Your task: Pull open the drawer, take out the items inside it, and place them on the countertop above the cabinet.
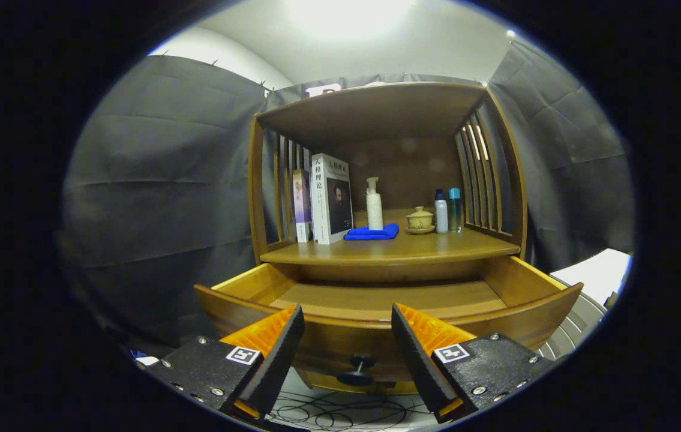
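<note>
Drawer (376, 300) pulled open just beyond tool (347, 327), stiff heavy wood, best gripped by small knob (357, 367) between and below the fingers; visible drawer floor bare, items likely already on counter (388, 249): blue cloth (371, 233) soft, lidded cup (419, 219) fragile; tool fingers apart, empty.

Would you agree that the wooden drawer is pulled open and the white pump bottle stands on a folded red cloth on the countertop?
Not quite: the folded cloth under the white pump bottle is blue, not red, as the gripper view shows. The wooden drawer is indeed pulled open below the countertop, with the open gripper at its front.
</note>
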The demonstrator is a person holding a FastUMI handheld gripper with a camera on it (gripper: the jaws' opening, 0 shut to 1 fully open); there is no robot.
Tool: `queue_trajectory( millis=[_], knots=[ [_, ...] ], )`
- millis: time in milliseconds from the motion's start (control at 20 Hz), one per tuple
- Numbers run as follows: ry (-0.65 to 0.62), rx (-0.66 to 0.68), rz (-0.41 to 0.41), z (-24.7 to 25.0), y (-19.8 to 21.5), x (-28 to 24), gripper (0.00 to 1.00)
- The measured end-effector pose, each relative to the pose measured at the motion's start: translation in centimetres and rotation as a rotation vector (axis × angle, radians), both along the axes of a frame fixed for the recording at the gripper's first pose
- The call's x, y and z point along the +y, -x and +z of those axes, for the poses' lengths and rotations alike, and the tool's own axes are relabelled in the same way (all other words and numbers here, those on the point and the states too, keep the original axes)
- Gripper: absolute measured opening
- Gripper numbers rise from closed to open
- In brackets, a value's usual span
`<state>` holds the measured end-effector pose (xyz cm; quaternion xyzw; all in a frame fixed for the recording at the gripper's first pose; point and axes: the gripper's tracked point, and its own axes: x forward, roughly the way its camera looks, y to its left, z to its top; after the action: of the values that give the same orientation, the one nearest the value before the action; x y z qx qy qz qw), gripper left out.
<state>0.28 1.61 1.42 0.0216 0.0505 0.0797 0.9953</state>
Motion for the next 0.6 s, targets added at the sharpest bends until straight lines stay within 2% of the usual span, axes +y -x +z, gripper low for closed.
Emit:
queue_trajectory(
  millis=[250,450,600],
  knots=[
    [-0.042,0.117,0.0,0.4,-2.9,-1.2,0.9],
    [-0.016,0.186,0.007,0.3,-6.5,-1.5,0.91],
    [-0.006,0.29,0.003,-1.5,-8.9,-2.4,0.91]
  ],
)
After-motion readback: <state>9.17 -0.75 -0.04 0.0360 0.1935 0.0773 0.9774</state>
